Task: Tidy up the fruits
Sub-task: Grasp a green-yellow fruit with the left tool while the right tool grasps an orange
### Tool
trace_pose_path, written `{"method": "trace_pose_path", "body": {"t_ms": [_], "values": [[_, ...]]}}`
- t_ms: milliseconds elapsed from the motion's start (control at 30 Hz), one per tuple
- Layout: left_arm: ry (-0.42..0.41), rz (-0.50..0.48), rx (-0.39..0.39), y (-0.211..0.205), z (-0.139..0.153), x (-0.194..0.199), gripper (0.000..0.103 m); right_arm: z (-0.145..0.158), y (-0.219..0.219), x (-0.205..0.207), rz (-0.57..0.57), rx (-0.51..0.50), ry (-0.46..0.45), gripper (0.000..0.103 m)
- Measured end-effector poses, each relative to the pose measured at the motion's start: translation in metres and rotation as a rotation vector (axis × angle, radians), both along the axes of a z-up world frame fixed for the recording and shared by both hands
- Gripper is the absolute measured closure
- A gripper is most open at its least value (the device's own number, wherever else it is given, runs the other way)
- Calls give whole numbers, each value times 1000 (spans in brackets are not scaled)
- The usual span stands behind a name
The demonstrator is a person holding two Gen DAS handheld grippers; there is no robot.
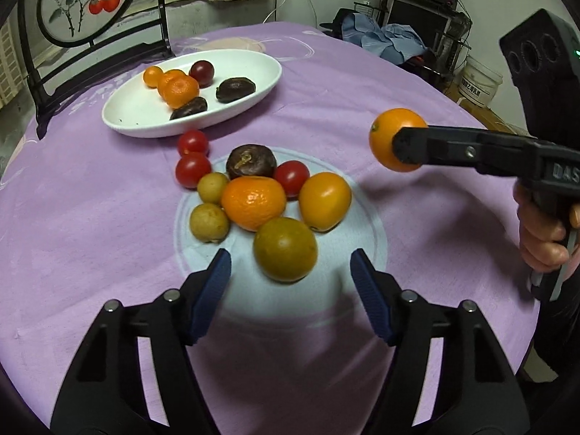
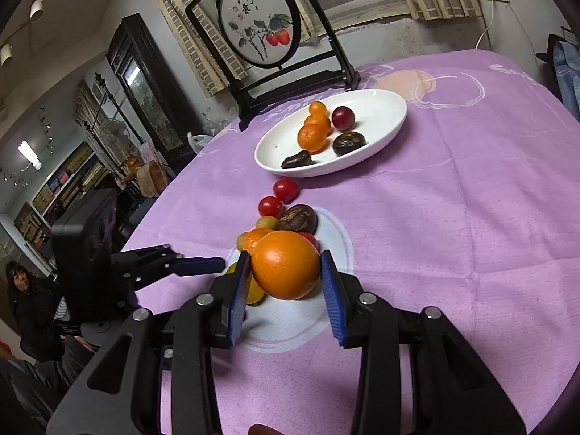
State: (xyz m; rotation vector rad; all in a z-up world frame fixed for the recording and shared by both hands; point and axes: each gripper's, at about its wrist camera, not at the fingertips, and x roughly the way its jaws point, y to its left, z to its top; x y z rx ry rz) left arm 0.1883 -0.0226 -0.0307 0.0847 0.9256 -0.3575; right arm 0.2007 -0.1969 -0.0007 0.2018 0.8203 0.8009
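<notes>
Left wrist view: the left gripper (image 1: 290,286) hangs over the pile of fruit, its blue pads spread, nothing between them; a greenish-yellow fruit (image 1: 285,249) lies just ahead of the gap.
Right wrist view: the right gripper (image 2: 284,290) pinches an orange (image 2: 285,270) between its two blue pads, lifted clear of the cloth.
Orange from the other side: in the left wrist view the same orange (image 1: 395,137) is in the air to the right of the pile, one black finger lying across it.
Hand: a hand (image 1: 543,232) holds the grip of the right gripper at the right edge.
Pile: on a pale round patch of the purple tablecloth (image 1: 90,217) lie a mandarin (image 1: 253,202), a yellow-orange fruit (image 1: 325,201), two small yellowish fruits, a dark brown wrinkled fruit (image 1: 251,161) and three red cherry tomatoes, most of them touching each other.
White oval plate (image 1: 123,116): it stands behind the pile, apart from it, and holds small orange fruits, one dark red round fruit and two dark brown pieces.
Behind the plate: a round painted screen (image 2: 259,29) in a black stand.
Far left of right wrist view: a person in dark clothes (image 2: 25,297).
</notes>
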Motion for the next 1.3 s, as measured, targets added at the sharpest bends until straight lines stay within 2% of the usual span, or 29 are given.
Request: {"method": "trace_pose_path", "body": {"t_ms": [100,167,233,400,467,567,667,767,800,933,1133,1300], "values": [[13,17,17,-5,-4,6,43,1,2,-3,4,-9,-15,64],[28,23,22,-6,-7,10,58,2,2,-3,4,-11,-19,64],[48,35,21,-6,-10,15,62,2,1,-3,2,-10,-20,64],[59,30,15,-5,-11,16,63,1,3,-5,3,-25,-28,64],[62,19,-30,0,-6,14,64,-1,4,-5,5,-32,-25,64],[4,36,-97,13,10,9,64,-3,8,-5,8,-51,-30,64],[-69,85,-147,29,26,9,64,-3,15,1,45,-26,-19,64],[-126,172,-127,42,38,25,64,8,33,16,2,-65,-108,64],[-139,209,-125,48,42,36,64,13,39,25,-39,-76,-161,64],[-183,314,-67,63,49,83,64,20,58,65,-147,-127,-263,64],[-143,401,-69,80,39,150,64,5,76,128,-192,-174,-212,64],[-113,414,-35,78,26,170,64,-10,87,141,-174,-220,-186,64]]}}
